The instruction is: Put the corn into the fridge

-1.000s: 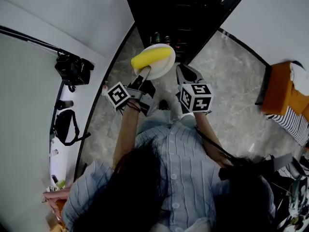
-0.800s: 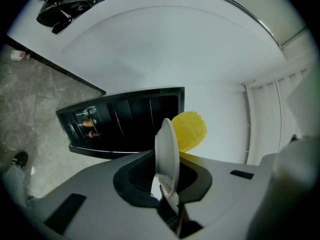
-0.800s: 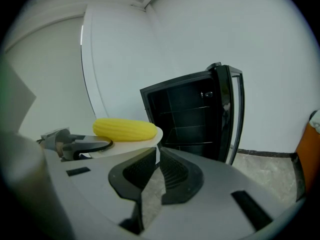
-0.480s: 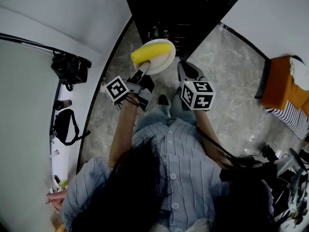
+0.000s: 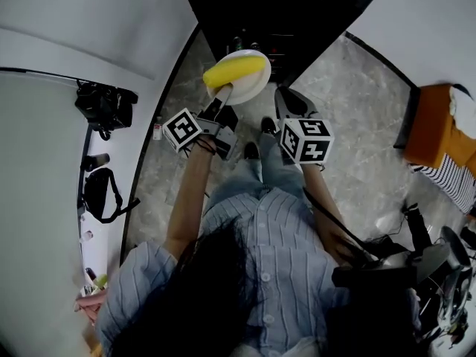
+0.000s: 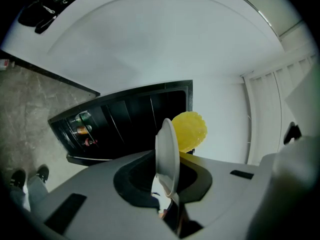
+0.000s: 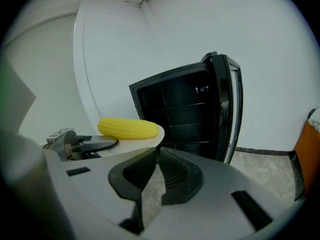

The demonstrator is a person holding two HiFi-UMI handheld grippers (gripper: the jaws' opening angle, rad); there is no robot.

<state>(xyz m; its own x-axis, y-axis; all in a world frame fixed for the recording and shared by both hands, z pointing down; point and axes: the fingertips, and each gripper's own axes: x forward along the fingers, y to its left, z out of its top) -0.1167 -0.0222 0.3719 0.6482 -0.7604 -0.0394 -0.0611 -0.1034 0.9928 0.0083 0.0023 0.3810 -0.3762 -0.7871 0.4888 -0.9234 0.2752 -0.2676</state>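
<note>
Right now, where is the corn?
In the head view, the corn lies on the white plate clamped in the left hand-held gripper, upper centre, just before the open black fridge.

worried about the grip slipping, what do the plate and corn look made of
Plate: white, smooth, thin-rimmed, faintly glossy; plastic or glazed ceramic, unclear.
Corn: even bright yellow, neat kernel rows, matte; possibly a plastic model, could be real.
</note>
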